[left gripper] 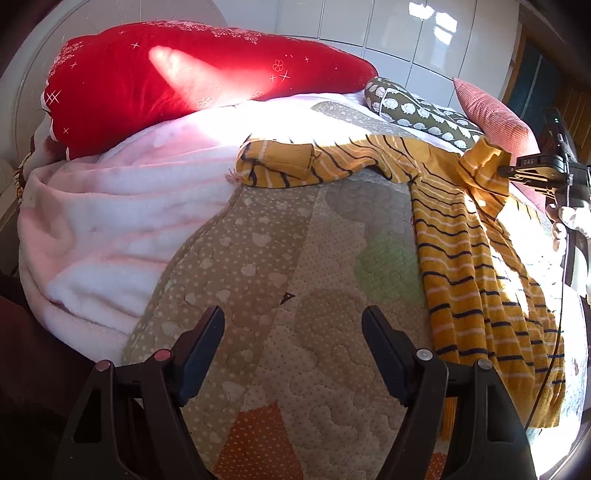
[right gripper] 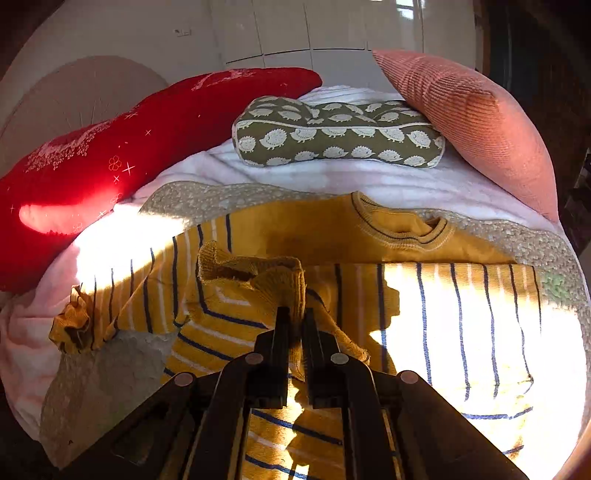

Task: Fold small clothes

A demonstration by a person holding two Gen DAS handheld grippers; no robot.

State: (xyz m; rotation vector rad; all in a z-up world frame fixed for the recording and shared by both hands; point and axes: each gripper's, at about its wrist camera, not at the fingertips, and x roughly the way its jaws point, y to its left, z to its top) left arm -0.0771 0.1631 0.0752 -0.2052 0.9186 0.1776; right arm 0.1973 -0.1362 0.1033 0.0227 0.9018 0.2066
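A small mustard-yellow striped sweater (left gripper: 476,258) lies spread on the quilted bed cover (left gripper: 280,280); it also fills the right wrist view (right gripper: 424,306). My right gripper (right gripper: 297,314) is shut on the ribbed cuff of one sleeve (right gripper: 255,277) and holds it lifted over the sweater's body. It also shows at the right edge of the left wrist view (left gripper: 502,170), pinching that cuff (left gripper: 484,155). The other sleeve (left gripper: 284,162) lies stretched out to the left. My left gripper (left gripper: 293,332) is open and empty, low over the bare quilt left of the sweater.
A red pillow (left gripper: 177,81), a green hedgehog-print pillow (right gripper: 332,133) and a pink corduroy cushion (right gripper: 480,122) lie at the head of the bed. A pink fleece blanket (left gripper: 110,229) is bunched at the left. White cabinets (left gripper: 388,26) stand behind.
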